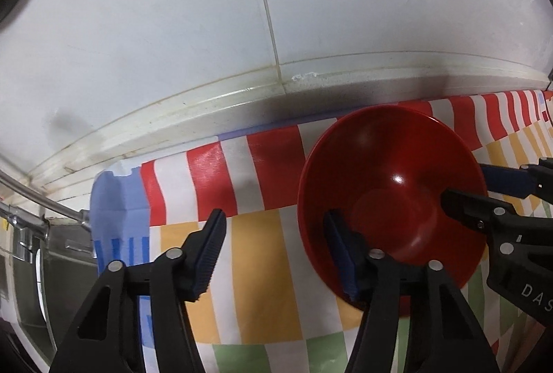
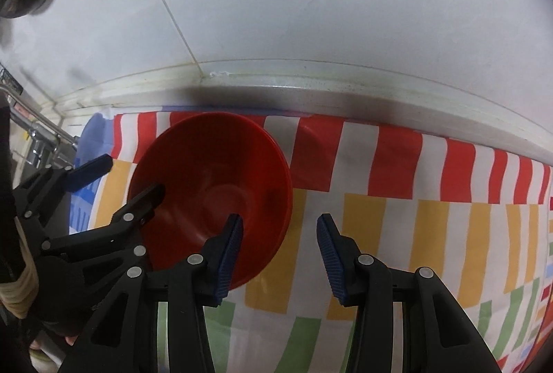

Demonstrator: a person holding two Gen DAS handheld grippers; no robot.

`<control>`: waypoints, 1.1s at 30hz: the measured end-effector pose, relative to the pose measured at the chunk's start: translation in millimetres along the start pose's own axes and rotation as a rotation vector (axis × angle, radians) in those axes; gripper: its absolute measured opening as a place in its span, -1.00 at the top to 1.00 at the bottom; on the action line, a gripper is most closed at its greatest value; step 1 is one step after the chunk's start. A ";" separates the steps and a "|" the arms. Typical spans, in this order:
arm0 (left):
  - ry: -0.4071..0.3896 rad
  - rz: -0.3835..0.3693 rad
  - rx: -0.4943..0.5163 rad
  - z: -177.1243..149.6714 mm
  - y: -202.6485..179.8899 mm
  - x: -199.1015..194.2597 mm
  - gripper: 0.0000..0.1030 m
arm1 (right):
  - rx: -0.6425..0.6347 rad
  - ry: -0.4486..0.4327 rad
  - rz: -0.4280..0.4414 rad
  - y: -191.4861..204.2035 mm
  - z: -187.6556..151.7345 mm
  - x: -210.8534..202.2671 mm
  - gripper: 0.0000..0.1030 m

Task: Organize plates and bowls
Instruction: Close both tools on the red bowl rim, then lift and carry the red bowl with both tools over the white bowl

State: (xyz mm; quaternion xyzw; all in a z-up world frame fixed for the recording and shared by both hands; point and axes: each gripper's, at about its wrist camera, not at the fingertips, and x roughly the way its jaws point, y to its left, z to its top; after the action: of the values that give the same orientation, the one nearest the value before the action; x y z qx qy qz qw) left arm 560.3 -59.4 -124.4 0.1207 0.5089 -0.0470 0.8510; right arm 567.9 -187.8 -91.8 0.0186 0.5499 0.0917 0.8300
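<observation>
A red bowl (image 1: 390,186) stands upright on the striped tablecloth (image 1: 255,255) near the wall; a second red rim shows under it in the right wrist view (image 2: 221,179), so it may be stacked. My left gripper (image 1: 274,252) is open, its right finger over the bowl's left rim, its left finger outside. My right gripper (image 2: 280,252) is open, its left finger over the bowl's right rim. Each gripper shows in the other's view, the right one (image 1: 484,186) and the left one (image 2: 114,179), straddling opposite rims. Neither holds anything.
A white tiled wall (image 1: 276,10) with a raised ledge runs close behind the bowl. A steel sink (image 1: 52,255) and tap (image 2: 38,145) lie to the left of the cloth. The cloth stretches on to the right (image 2: 432,200).
</observation>
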 end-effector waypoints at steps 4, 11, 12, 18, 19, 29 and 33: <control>0.021 -0.052 -0.021 2.5 -1.9 8.0 0.16 | 0.002 0.019 0.004 -0.6 2.9 6.8 0.34; 0.055 -0.142 -0.058 7.4 -5.2 11.7 0.69 | 0.080 0.064 0.074 -7.2 5.6 16.7 0.70; 0.054 -0.141 -0.063 8.0 -5.0 12.0 0.69 | 0.092 0.068 0.078 -8.4 5.9 16.9 0.70; 0.053 -0.142 -0.083 8.8 -6.3 7.4 0.69 | 0.106 0.076 0.062 -6.8 7.1 19.5 0.72; 0.048 -0.141 -0.082 9.9 -7.4 4.2 0.69 | 0.105 0.075 0.060 -6.8 6.9 19.3 0.73; -0.008 -0.156 -0.072 -6.0 -18.1 -50.9 0.69 | 0.101 0.029 0.045 -3.5 -6.5 -16.8 0.73; -0.032 -0.175 -0.069 -15.2 -21.2 -76.6 0.69 | 0.102 -0.009 0.034 -5.0 -19.7 -43.0 0.73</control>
State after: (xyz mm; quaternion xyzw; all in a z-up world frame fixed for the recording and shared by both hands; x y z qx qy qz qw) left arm 506.3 -79.4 -67.4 0.0454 0.5053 -0.1057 0.8553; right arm 534.3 -201.5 -61.1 0.0708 0.5495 0.0775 0.8289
